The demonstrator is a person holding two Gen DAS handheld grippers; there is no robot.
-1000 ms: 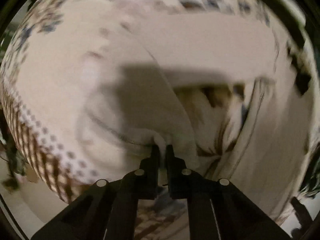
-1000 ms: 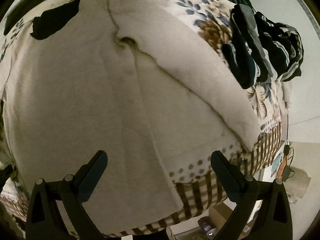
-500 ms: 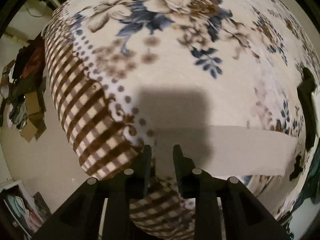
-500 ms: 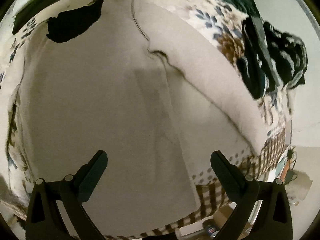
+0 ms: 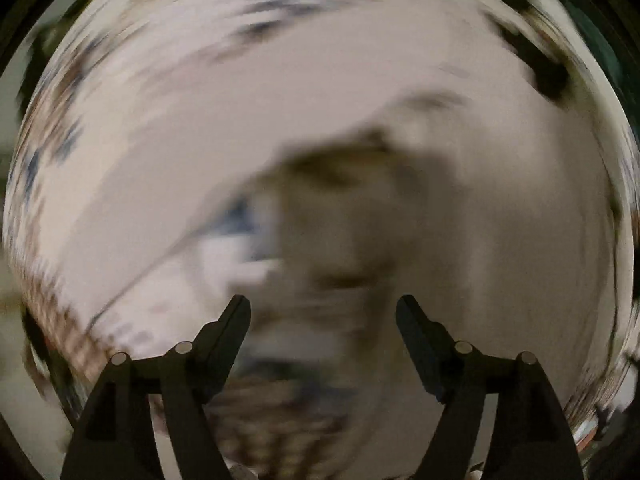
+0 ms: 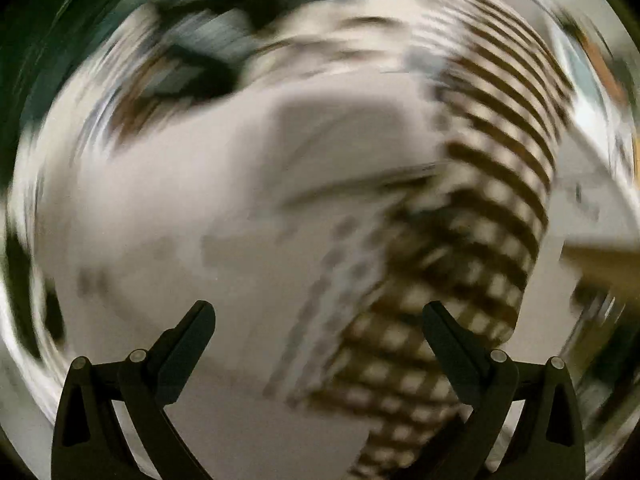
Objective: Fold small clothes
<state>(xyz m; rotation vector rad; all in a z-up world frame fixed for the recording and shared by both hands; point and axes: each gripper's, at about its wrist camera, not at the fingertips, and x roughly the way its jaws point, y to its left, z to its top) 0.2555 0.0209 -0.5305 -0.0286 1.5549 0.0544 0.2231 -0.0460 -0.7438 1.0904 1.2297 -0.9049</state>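
Both views are heavily motion-blurred. A plain beige garment [image 5: 460,208] lies spread over a floral bed cover [image 5: 224,20], with a raised fold edge running across the left wrist view. My left gripper [image 5: 323,307] is open and empty just above the cloth. In the right wrist view the same beige garment [image 6: 200,220] fills the left and middle. My right gripper [image 6: 319,312] is open and empty above its edge, where it meets the brown checked border of the bed cover [image 6: 480,248].
Dark clothes [image 6: 192,68] lie blurred at the far side of the bed in the right wrist view, and a dark patch [image 5: 548,76] shows at the upper right of the left wrist view. The bed edge drops to the floor [image 6: 592,184] at the right.
My left gripper was shut on the beige cloth and has now opened and let it go. Both cameras are swinging fast; the right view has turned toward the checked bed edge.
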